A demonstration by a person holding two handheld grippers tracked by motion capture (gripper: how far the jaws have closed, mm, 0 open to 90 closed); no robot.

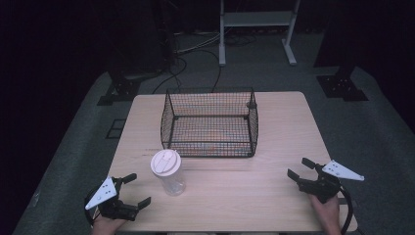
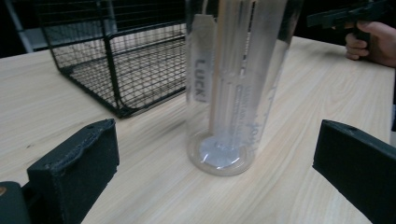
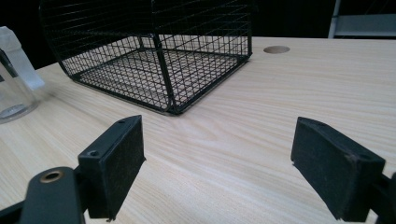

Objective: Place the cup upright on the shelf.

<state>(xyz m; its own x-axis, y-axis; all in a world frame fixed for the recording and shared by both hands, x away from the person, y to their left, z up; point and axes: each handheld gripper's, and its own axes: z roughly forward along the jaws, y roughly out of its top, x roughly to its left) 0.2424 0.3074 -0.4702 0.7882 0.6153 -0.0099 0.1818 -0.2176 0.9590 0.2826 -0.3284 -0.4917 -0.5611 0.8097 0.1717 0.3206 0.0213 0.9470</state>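
As seen from above, one pale rectangular wooden desk carries everything, standing on grey floor in a dark room. Toward its far middle sits one black wire-mesh basket, open-topped, square and empty. Near the front left, just short of the basket and apart from it, stands one tall clear plastic cup, upright, with a white lid; the left gripper view shows pale straw-like sticks inside it. Two hand-held black grippers rest at the near edge. The left gripper lies just left of the cup, jaws spread wide and aimed at it, holding nothing; in its own view the cup stands centred between the two pads without touching either. The right gripper is well apart at the front right, jaws also wide and empty, pointing toward the basket.

The likely step is closing the left gripper on the cup, probably to carry it to the basket. Risks, as a judgement: the cup is tall, light and smooth, so a jaw nudging one side first could tip it over; a low or weak grip could let it slip or swing; a hard squeeze could buckle the thin wall or pop the lid.
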